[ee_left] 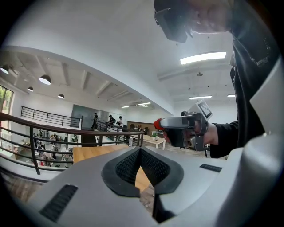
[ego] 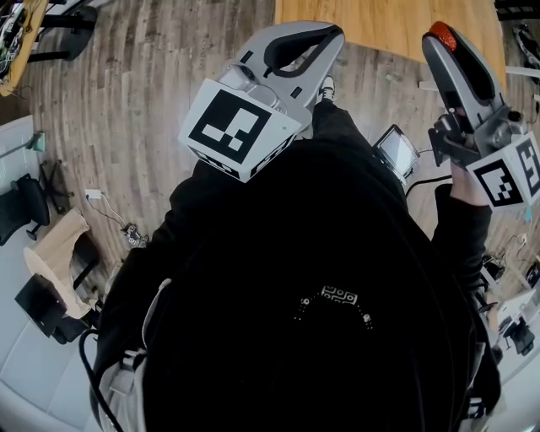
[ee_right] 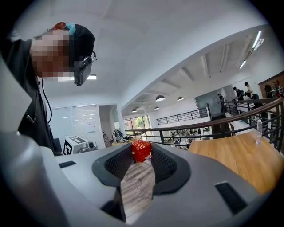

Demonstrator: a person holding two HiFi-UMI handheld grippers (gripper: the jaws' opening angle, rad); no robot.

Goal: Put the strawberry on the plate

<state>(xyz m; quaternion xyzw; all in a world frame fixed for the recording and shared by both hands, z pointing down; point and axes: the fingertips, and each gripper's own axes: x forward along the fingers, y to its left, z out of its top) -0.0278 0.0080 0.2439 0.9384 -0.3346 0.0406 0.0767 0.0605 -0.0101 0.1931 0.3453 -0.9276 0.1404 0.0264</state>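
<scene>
Out of sight / cut off
Table (ego: 388, 25) cropped at top edge; strawberry (ego: 443, 35) mostly buried in right gripper (ego: 441, 38); balcony people (ee_left: 111, 119) too small.

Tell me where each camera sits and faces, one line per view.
Head view: on the head, facing steeply down; torso, left claw and right claw show.
Left gripper view: on the shut left claw, facing level across the hall; sleeve shows.
Right gripper view: on the right claw, facing the railing; torso at left.
Shared: all three show the strawberry in the right claw.
</scene>
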